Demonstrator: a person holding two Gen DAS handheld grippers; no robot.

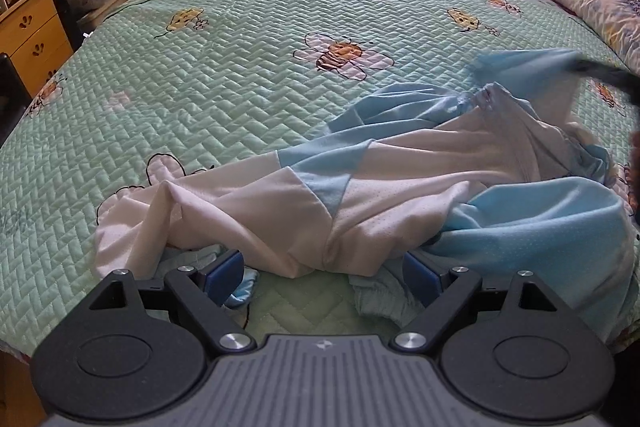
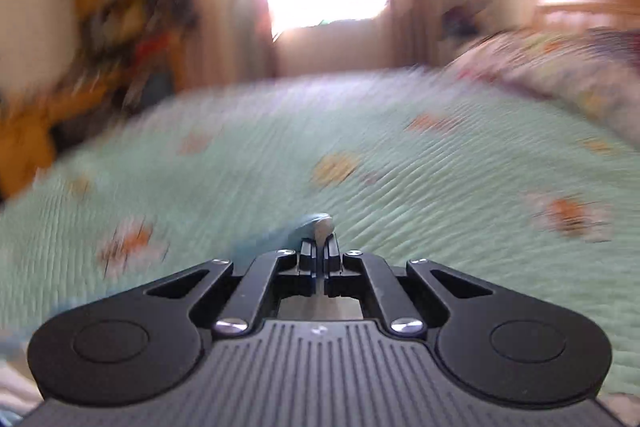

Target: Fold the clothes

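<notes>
left gripper jaws spread wide, low over the near edge of a crumpled white and light-blue mesh garment lying on the green quilted bee-print bedspread. right gripper jaws pinching a light-blue fold of it; view blurred.

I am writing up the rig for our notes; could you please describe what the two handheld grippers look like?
Both look alike. The left gripper has a grey ribbed body with a small logo, black rounded side plates with triangular cut-outs, black link arms on silver screws, and blue pads. The right gripper shows the same grey and black build; its pad colour cannot be made out. No cables or sleeves show.
</notes>
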